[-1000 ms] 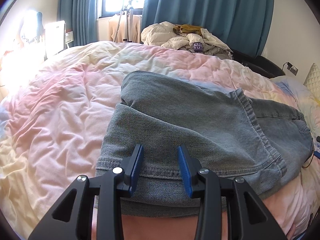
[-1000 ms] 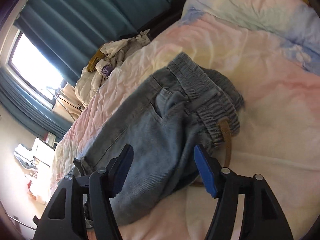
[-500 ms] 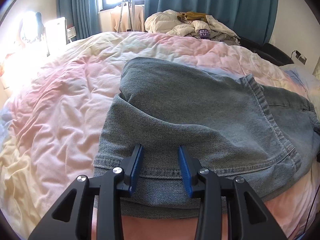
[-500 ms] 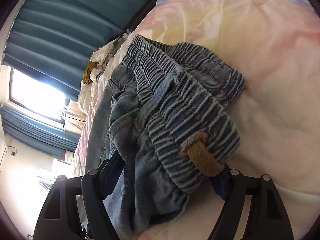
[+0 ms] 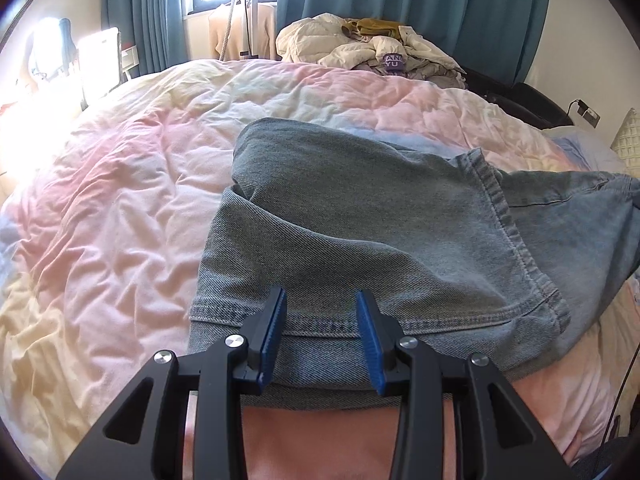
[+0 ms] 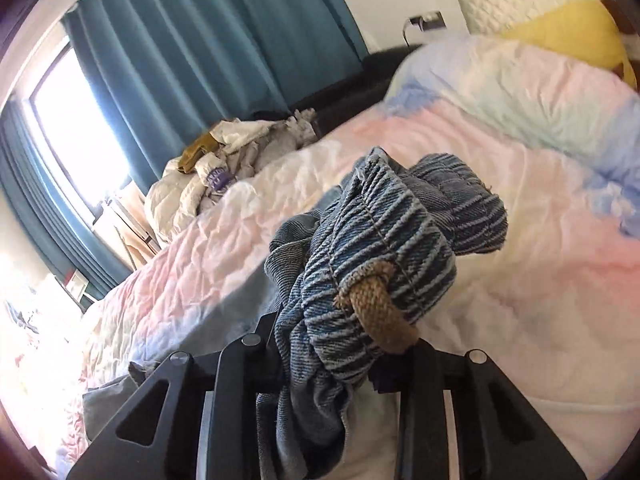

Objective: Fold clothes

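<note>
With the right gripper (image 6: 328, 364), its jaws just closed, clenched on the bunched waistband of the jeans (image 5: 360, 236) lying on the bed (image 5: 120, 200), carry it evenly over the hems that the left gripper (image 5: 320, 336) straddles, its grip unclear.

Pastel quilt (image 5: 132, 208); teal curtains (image 5: 420, 12); heap of pale bedding (image 5: 372, 52) at far edge; yellow pillow (image 6: 568, 36).
</note>
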